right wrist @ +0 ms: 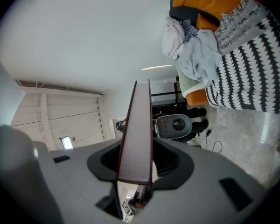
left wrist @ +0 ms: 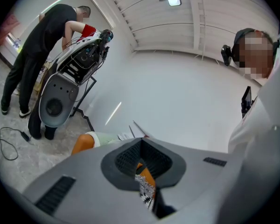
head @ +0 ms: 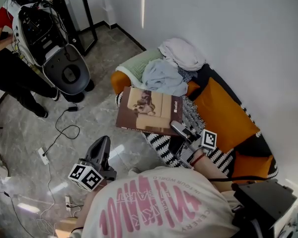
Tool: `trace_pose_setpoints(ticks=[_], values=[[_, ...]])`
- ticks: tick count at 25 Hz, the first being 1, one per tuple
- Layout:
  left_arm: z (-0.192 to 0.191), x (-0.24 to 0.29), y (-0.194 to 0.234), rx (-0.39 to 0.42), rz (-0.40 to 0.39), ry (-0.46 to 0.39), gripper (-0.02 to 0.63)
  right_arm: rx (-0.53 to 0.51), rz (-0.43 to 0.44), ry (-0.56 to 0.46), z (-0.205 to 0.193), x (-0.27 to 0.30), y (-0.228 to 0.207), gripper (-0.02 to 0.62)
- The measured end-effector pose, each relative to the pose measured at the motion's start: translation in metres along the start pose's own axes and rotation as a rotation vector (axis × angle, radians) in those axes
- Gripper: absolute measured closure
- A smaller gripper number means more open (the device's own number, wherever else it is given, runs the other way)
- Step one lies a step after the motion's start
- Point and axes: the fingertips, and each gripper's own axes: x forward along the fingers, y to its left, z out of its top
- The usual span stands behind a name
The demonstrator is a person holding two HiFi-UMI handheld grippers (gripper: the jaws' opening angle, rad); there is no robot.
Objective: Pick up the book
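The book (head: 149,110) has a tan cover with a small dog picture and a dark red border. It hangs flat in the air over the edge of the striped blanket (head: 188,115). My right gripper (head: 180,129) is shut on its near right corner. In the right gripper view the book (right wrist: 137,125) runs edge-on away from between the jaws of the right gripper (right wrist: 136,155). My left gripper (head: 101,147) is low on the left, over the floor and apart from the book. In its own view the left gripper (left wrist: 141,143) has its jaws together with nothing in them.
An orange and black sofa (head: 228,113) stands against the white wall, with a pile of clothes (head: 171,66) at its far end. A person in black trousers (head: 12,78) stands by a grey machine on a stand (head: 64,68). Cables and a power strip (head: 43,155) lie on the floor.
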Motion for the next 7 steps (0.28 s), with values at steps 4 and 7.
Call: trace_pose_setpoints(ticks=[4,7], values=[[0.0022,0.0017,-0.0003,0.004,-0.011,-0.005,0.598,-0.007,-0.007,-0.008,0.0013,-0.0009,-0.0001,0.436],[0.0036,0.0009,0.0,0.014,-0.018,-0.003,0.598,-0.013,-0.012,-0.012,-0.0003,-0.0019,0.0003,0.436]])
